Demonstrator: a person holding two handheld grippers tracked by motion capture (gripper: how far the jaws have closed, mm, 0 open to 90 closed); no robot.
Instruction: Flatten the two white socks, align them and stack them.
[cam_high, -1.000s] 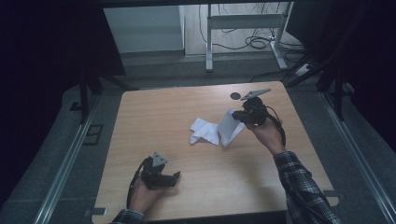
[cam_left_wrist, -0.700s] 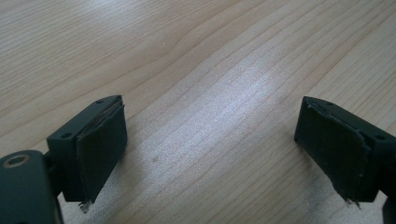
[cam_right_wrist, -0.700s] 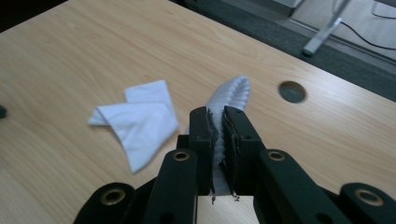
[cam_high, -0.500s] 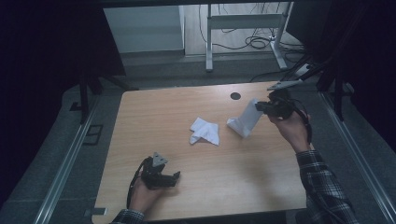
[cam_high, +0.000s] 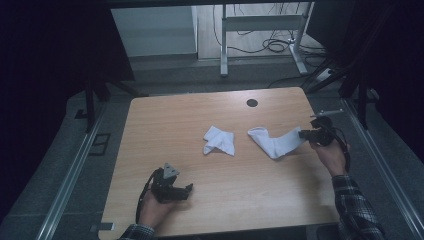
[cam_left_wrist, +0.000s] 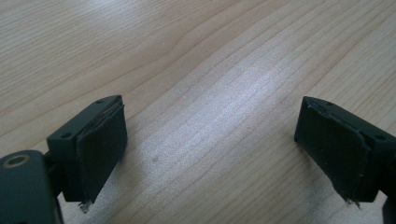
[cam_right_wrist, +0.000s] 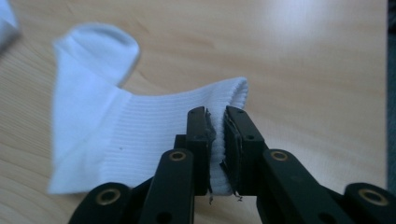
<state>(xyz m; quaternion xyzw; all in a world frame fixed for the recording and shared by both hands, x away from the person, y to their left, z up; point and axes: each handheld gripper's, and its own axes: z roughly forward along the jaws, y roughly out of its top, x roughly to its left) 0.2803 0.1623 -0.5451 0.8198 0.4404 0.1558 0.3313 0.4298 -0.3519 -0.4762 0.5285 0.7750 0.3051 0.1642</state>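
In the high view, the right gripper (cam_high: 303, 134) is holding one white sock (cam_high: 274, 142) by its cuff end, near the right edge of the wooden surface (cam_high: 175, 125). The sock is lying stretched out toward the middle, with its toe end pointing away from the gripper. A second sock (cam_high: 219, 140), folded into a small bundle, is resting near it but apart, closer to the centre. The left gripper (cam_high: 186, 190) is waiting low at the near side, well apart from both socks. I am thinking the risk is here: the grip is sitting close to the edge of the surface, so if the hand is pulling further, the sock could be dragging off the side.

In the left gripper view, the jaws are standing wide apart with nothing between them, only bare wood below.

In the right gripper view, the jaws are almost closed and are pinching the ribbed cuff of the sock (cam_right_wrist: 112, 135). They have just been opening a little, yet the fabric is remaining between the pads. The hold is taking only a thin fold at the rim, so I am judging that the cloth could be slipping out if the jaws are loosening more. The sock is looking clean, soft and limp, with the heel bulging upward and the body lying flat.
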